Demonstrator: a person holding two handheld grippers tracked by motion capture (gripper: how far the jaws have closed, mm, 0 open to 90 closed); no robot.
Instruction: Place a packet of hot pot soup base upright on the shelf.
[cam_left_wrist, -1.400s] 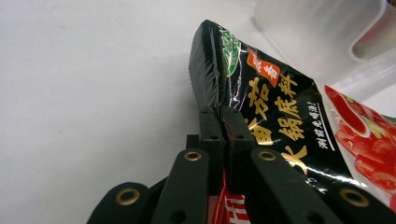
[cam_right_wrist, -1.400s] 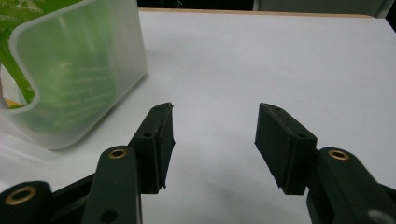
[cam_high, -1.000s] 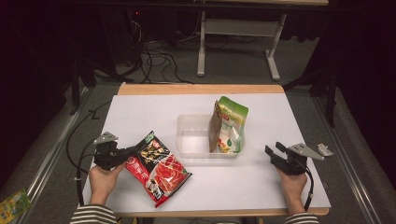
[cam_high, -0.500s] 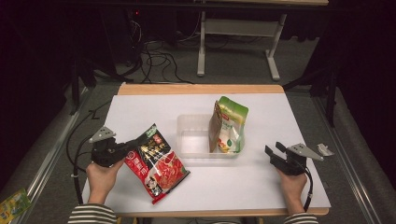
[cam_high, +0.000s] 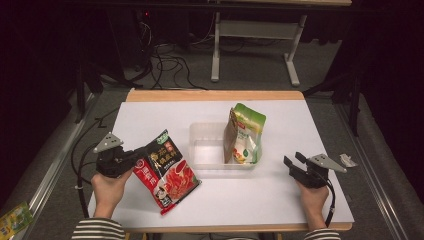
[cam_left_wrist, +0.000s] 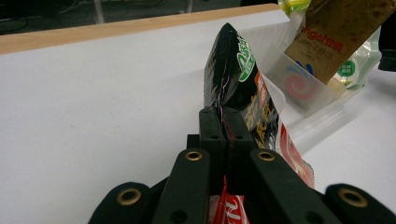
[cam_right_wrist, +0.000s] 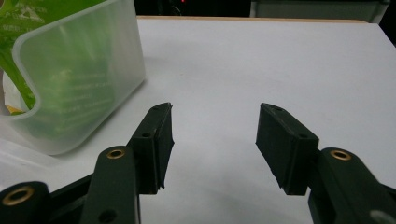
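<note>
Red snack packet (cam_high: 167, 172), clamped in the left gripper (cam_high: 131, 159), has risen off the table.

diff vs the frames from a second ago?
The left gripper, jaws shut on the red-and-black packet, has lifted it off the table and tilted it up. The right gripper kept still, jaws open and empty. The clear tub and the green pouch in it are unchanged.
</note>
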